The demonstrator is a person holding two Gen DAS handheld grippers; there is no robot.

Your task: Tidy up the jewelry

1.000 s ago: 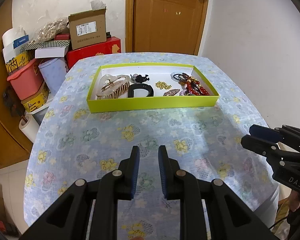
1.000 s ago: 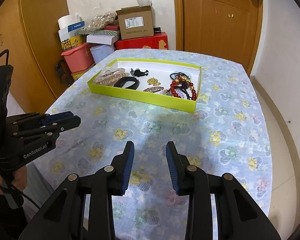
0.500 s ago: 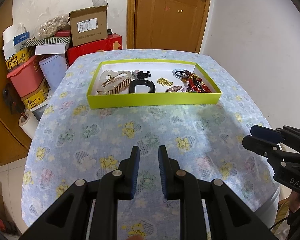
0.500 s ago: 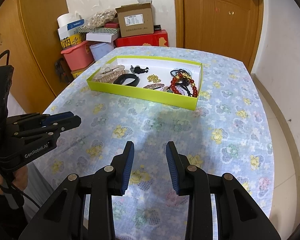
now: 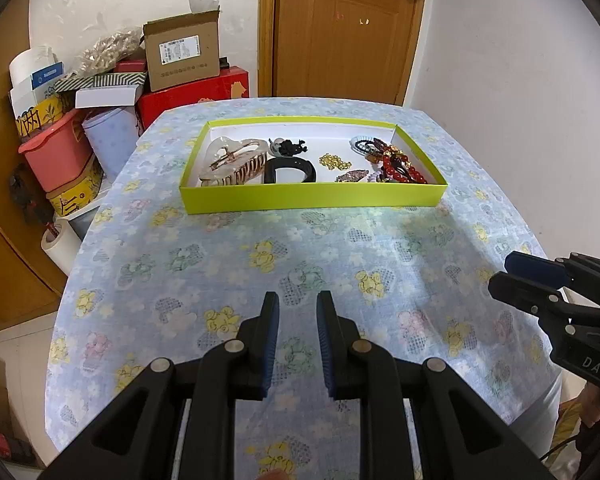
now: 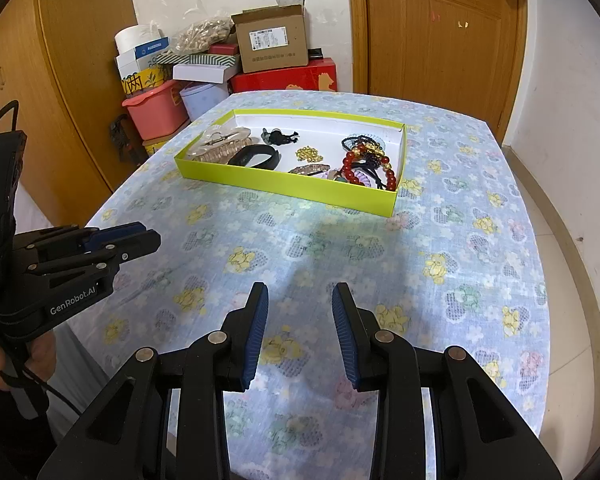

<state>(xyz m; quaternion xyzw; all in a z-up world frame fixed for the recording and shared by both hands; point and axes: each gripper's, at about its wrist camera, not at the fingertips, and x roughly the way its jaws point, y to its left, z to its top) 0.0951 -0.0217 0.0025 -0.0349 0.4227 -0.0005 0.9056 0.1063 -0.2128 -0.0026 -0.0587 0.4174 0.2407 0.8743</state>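
You held both tools low in the frame, well short of the tray. Your left gripper (image 5: pixel 297 320) was parted with nothing between its pads; your right gripper (image 6: pixel 300 322) stood wider apart, also empty. All the jewelry lay inside the green tray (image 5: pixel 312 197) at upper centre: the claw clip (image 5: pixel 236 162) at its left end, the black bangle (image 5: pixel 290 169) beside it, the red beads (image 5: pixel 400 166) tangled at the right. The flowered tablecloth (image 5: pixel 300 256) around the tray was bare. That fits either pieces already gathered or pieces waiting to be sorted.

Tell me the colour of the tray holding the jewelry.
The tray is lime green outside and white inside; the left wrist view shows it best.
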